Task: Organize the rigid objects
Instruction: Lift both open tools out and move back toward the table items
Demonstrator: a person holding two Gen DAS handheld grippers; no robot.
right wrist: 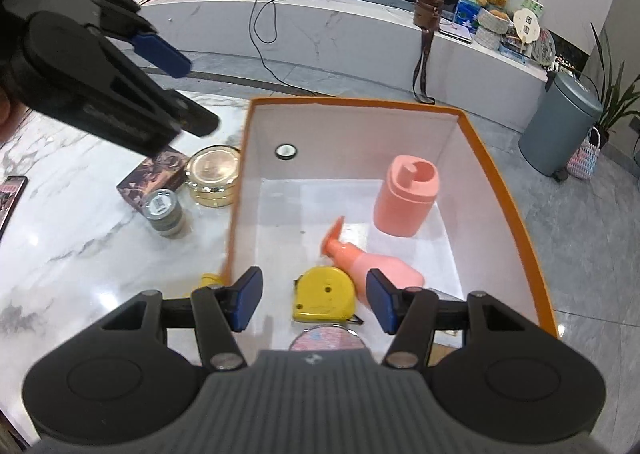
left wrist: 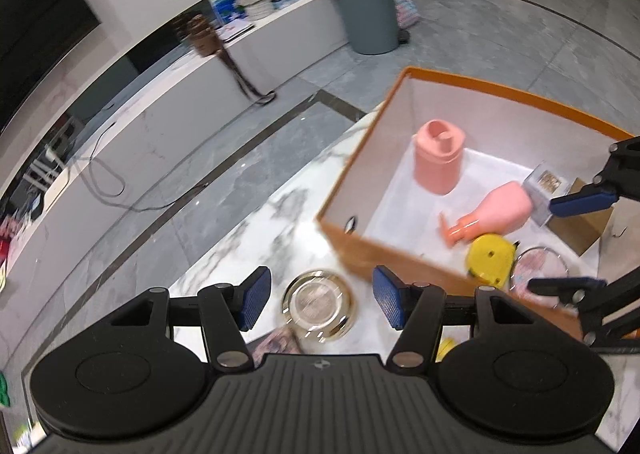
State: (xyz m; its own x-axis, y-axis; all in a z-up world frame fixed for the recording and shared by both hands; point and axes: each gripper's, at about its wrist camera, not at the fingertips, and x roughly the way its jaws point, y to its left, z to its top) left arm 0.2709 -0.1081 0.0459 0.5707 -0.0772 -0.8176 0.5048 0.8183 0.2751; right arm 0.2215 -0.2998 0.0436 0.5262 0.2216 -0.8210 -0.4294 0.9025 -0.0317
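An orange box (right wrist: 360,103) with a white inside stands on the marble table (right wrist: 80,238). In it are an upright pink canister (right wrist: 406,202), a pink spray bottle (right wrist: 380,264) on its side, a yellow tape measure (right wrist: 324,294) and a round pinkish disc (right wrist: 326,336). My right gripper (right wrist: 314,302) hangs open over the tape measure, holding nothing. Left of the box, my left gripper (left wrist: 322,300) hangs open above a gold round tin (left wrist: 318,304). A small clear case (left wrist: 546,190) lies in the box beside the spray bottle (left wrist: 496,214).
On the table left of the box are a small round jar (right wrist: 164,212), a dark patterned box (right wrist: 154,174) and a phone (right wrist: 10,190). A yellow object (right wrist: 210,280) peeks out by the box's near corner. A grey bin (right wrist: 560,126) stands on the floor beyond.
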